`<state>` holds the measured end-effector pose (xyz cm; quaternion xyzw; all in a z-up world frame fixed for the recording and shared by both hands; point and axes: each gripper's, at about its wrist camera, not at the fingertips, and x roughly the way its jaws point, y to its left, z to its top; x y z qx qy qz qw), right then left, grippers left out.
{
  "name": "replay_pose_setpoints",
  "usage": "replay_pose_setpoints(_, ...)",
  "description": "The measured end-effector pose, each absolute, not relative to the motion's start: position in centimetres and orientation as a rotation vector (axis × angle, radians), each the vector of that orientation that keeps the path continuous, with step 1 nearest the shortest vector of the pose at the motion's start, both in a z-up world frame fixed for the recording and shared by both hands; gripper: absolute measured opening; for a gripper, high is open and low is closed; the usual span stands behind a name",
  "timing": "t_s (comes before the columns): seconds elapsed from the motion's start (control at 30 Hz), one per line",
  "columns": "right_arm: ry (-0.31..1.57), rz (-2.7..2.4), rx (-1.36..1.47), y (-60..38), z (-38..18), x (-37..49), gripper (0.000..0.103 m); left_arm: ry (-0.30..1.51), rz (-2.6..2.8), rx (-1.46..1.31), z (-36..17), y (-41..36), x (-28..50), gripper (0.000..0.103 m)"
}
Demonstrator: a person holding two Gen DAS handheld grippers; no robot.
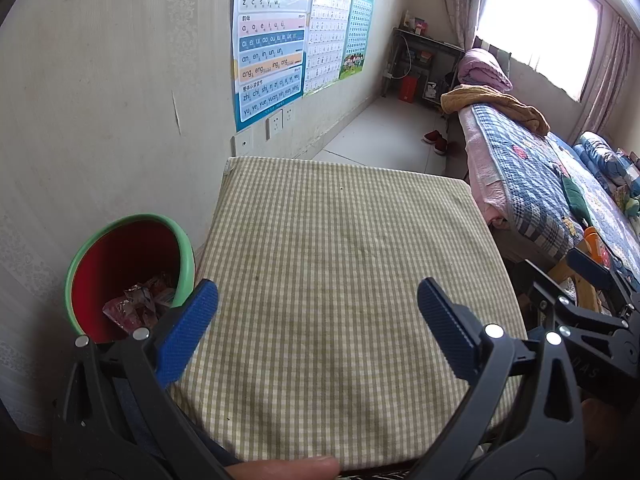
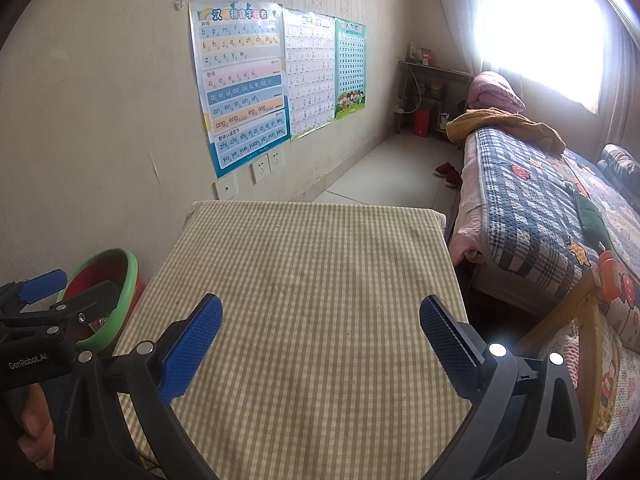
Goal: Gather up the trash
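Note:
A red bin with a green rim (image 1: pixel 128 236) stands on the floor left of the table, and crumpled wrappers (image 1: pixel 138 302) lie inside it. The same bin (image 2: pixel 116 270) shows at the left of the right wrist view. The table top with its green checked cloth (image 1: pixel 344 264) bears nothing. My left gripper (image 1: pixel 318 294) hangs open over the table's near half, its left finger beside the bin's rim. Over the same cloth (image 2: pixel 304 280) my right gripper (image 2: pixel 320 312) is open too, empty. The left gripper's body (image 2: pixel 44 320) shows at the left edge of the right wrist view.
A wall with posters (image 1: pixel 272 40) and sockets (image 1: pixel 276 124) runs behind the table. A bed with a patchwork quilt (image 1: pixel 532 168) lies to the right, a narrow gap between them. A wooden chair frame (image 2: pixel 576 312) stands by the bed. Red shoes (image 1: pixel 436 140) sit on the floor.

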<state>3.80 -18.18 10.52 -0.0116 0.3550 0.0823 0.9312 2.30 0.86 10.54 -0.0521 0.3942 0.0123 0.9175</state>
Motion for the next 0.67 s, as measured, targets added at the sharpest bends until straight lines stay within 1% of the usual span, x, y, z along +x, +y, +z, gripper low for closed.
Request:
replay_pose_setpoints(0.23, 0.729, 0.167, -0.023, -18.22, 10.46, 3.74, 0.096, 0.806, 0.023, -0.109, 10.65, 0.84, 2.18, 0.098)
replay_pose_setpoints(0.37, 0.73, 0.168, -0.022, -18.21, 10.45, 3.71, 0.096, 0.775, 0.019, -0.105, 10.98, 0.64, 1.76, 0.098)
replay_pose_setpoints(0.67, 0.74, 0.168, -0.019, -18.08, 10.3, 3.83, 0.096, 0.8, 0.029, -0.122, 10.68, 0.94, 2.19, 0.098)
